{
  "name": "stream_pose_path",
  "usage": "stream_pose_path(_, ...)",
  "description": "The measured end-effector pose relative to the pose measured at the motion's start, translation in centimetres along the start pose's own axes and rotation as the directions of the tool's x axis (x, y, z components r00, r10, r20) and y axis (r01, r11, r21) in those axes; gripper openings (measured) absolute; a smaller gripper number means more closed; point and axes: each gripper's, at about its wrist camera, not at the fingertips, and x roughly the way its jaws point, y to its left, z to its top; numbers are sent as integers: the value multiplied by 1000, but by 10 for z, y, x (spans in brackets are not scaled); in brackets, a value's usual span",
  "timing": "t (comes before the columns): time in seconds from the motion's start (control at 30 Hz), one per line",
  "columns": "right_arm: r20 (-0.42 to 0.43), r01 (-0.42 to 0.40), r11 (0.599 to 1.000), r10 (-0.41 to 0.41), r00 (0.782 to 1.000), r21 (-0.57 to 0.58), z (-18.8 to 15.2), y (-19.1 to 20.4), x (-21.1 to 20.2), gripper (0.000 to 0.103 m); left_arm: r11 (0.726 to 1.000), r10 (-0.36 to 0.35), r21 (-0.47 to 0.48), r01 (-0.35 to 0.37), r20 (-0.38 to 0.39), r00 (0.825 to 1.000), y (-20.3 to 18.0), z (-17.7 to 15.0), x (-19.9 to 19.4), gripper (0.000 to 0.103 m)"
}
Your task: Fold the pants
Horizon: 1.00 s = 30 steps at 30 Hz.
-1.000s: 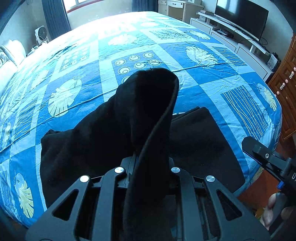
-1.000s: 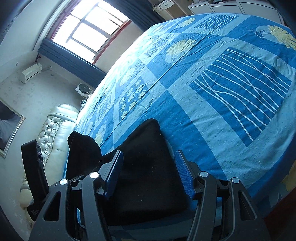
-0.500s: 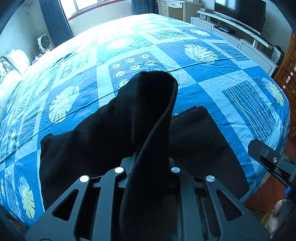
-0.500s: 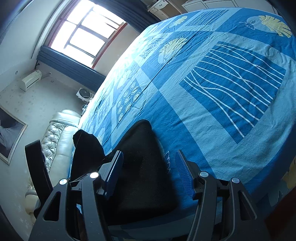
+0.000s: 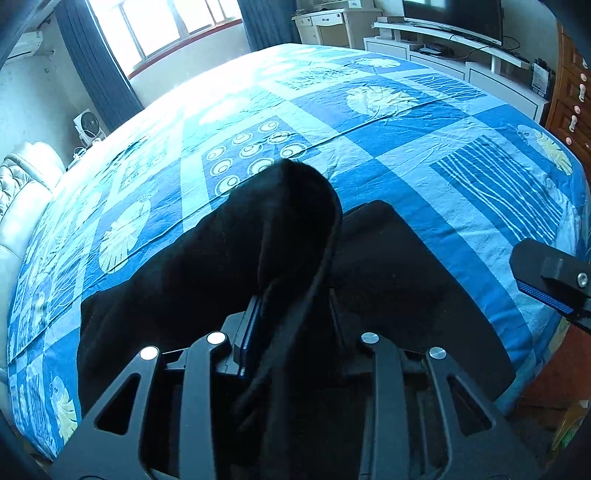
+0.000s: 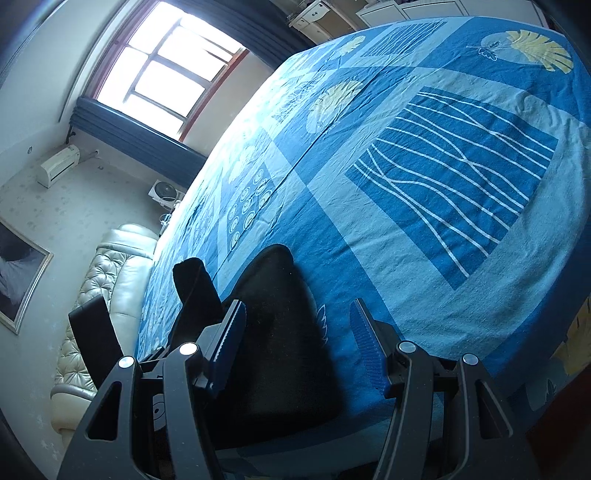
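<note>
My left gripper [image 5: 291, 332] is opening, a raised fold of the black pants [image 5: 399, 280] between its jaws; my right gripper [image 6: 295, 343] stands apart over the pants' edge on the bed [image 6: 424, 166].

pants [image 5: 192, 280] on bed [image 5: 424, 155] near edge | sofa [image 5: 22, 192] left | TV [image 5: 454, 14] far right

1. The black pants [image 5: 207, 280] drape over the left gripper [image 5: 291, 325], hiding its right pad.
2. The right gripper [image 5: 550, 284] is cut off by the left view's edge.
3. The bed [image 6: 424, 206] hides under the pants.
</note>
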Motion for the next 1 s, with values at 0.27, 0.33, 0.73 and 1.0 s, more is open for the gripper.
stream_pose_path(0.27,5,-34,999,34,999,-12,4,14,-12,59,973,-215,-59,224,126,968,32,-16,-68,66)
stream_pose_path(0.33,-27,-76,997,75,997,-15,3,21,-7,59,957,-241,-121,263,169,956,63,-24,-86,83)
stream_pose_path(0.73,-259,-123,989,100,961,-77,-26,59,67,65,868,-131,-470,158,89,987,241,-122,-71,90)
stream_pose_path(1.0,-312,-72,958,-19,950,-277,-42,100,86,43,809,-150,-574,129,10,989,268,-169,-50,90)
